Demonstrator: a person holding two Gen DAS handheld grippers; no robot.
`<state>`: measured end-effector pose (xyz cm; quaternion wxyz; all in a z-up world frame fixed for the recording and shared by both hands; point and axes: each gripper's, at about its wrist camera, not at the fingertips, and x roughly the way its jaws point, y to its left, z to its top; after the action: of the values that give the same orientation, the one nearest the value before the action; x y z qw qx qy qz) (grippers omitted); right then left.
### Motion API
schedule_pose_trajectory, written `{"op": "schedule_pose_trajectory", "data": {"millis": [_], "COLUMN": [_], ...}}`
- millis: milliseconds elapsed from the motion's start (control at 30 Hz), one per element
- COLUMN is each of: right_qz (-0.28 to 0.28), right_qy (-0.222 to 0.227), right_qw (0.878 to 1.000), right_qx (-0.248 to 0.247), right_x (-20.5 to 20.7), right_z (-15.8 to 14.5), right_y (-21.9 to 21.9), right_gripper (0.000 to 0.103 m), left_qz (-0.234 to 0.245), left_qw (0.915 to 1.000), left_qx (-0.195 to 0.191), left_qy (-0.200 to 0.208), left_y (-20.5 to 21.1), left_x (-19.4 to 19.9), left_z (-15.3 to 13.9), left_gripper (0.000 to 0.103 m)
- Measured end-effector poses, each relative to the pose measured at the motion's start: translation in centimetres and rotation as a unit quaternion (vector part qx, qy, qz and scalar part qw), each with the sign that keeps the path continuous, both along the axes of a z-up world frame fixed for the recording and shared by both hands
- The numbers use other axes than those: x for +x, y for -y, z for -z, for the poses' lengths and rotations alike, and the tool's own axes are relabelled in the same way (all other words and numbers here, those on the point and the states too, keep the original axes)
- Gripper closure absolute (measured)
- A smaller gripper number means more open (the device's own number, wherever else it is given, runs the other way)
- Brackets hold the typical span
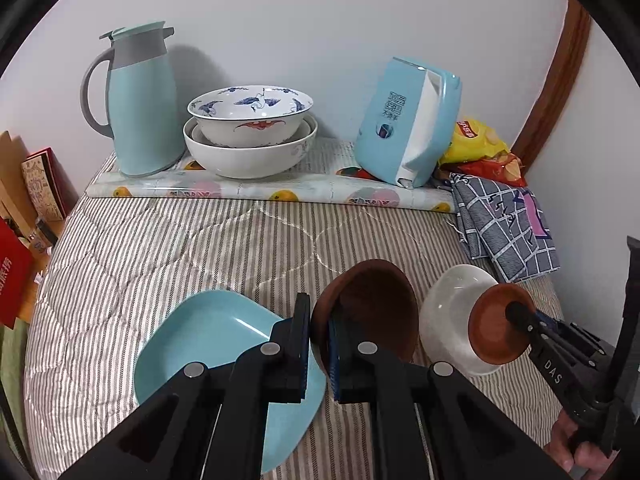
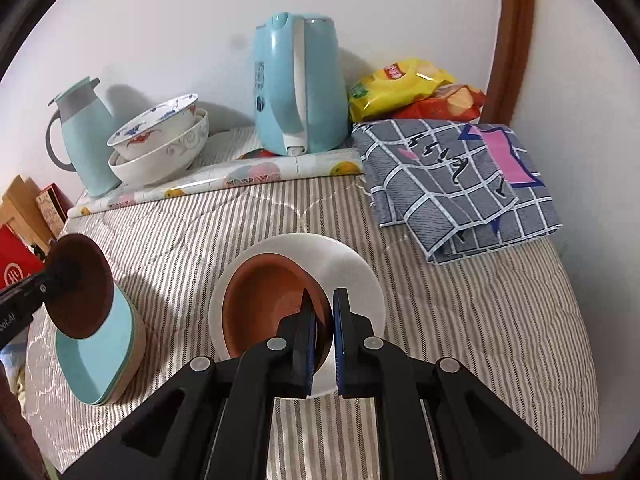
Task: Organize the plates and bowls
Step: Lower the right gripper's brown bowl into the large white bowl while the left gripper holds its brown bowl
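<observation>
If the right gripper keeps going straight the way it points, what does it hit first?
Probably the white bowl: the right gripper, shut on the rim of a brown bowl, points down into it. How far above it hangs is unclear.

Two tools are in view: the left tool [image 1: 319, 346] and the right tool [image 2: 323, 342]. Each pinches one of two brown bowls: the first brown bowl [image 1: 372, 312], the second brown bowl [image 2: 264, 304]. One white bowl [image 2: 352, 276] lies under the right tool, one light blue plate [image 1: 208, 344] under the left tool. Far ahead of both tools stand two stacked patterned bowls, the upper [image 1: 250, 114] in the lower [image 1: 248, 156], one thermos jug [image 1: 140, 100], one electric kettle [image 2: 300, 84], two snack bags [image 2: 400, 84] and one folded checked cloth [image 2: 460, 184].
</observation>
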<state>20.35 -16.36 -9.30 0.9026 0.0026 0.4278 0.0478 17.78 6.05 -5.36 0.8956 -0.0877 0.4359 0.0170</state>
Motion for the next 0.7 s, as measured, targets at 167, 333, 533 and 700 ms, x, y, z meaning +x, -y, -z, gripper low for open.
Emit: {"op": "schedule_pose_trajectory", "data": {"millis": [167,333,533,700], "right_qz": [-0.002,-0.003,-0.005,-0.010], "right_qy": [-0.011,-0.023,-0.038,-0.050], "right_qw": [1.000,1.000,0.999,0.999], "right_qx": [-0.005,-0.012,-0.013,-0.013], "right_x": [1.0,1.9,2.8,3.5], "right_z": [1.0,2.1,3.4,3.9], "right_y": [-0.2,-0.2,-0.3,-0.4], "right_gripper": [0.095,0.095,0.095,0.095], "left_qz": [-0.001,0.000,0.000,0.001], "left_qw": [1.0000,0.9999,0.9999,0.9999], "left_qx": [0.000,0.002,0.001,0.000], "left_qy": [-0.005,-0.010,-0.011,-0.015], "left_y": [-0.3,-0.4,-0.5,-0.6], "left_x": [0.7,1.4,2.1,2.7], "left_z": [0.5,1.0,1.5,1.9], "left_gripper": [0.095,0.095,0.095,0.095]}}
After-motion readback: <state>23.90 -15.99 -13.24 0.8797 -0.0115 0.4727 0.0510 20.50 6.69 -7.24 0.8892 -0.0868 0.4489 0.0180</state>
